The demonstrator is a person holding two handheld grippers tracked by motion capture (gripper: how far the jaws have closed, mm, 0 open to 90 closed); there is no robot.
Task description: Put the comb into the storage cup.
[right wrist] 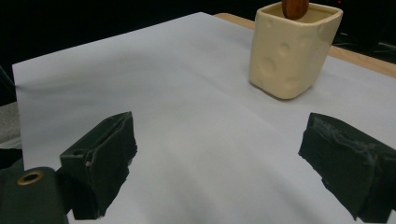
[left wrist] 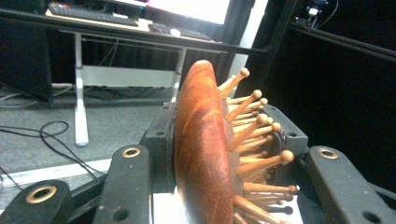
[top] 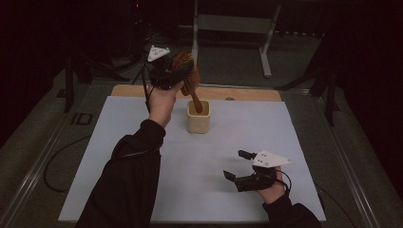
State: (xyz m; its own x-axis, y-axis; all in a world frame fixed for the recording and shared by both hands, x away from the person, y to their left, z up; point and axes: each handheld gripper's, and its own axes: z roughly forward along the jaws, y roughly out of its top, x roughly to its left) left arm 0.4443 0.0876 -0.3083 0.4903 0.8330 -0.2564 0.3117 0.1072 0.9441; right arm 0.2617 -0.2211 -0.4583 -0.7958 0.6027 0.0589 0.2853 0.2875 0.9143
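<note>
A wooden hairbrush (top: pixel 188 76) with a reddish-brown back and wooden pins is clamped by its head in my left gripper (top: pixel 167 73), held up above the far side of the table. Its handle slants down into a cream, dimpled cup (top: pixel 198 118) standing on the white sheet. In the left gripper view the brush's head (left wrist: pixel 203 154) stands on edge between the jaws, pins pointing right. My right gripper (top: pixel 239 164) rests low near the front right of the sheet, jaws wide apart and nothing between them. The right gripper view has the cup (right wrist: pixel 292 46) ahead with the handle tip (right wrist: pixel 295 6) inside it.
The white sheet (top: pixel 142 142) covers most of the wooden table (top: pixel 247 94). Cables (top: pixel 57 161) run along the floor at the left. A white-legged desk (top: pixel 233 23) stands beyond the table's far edge, in a dark room.
</note>
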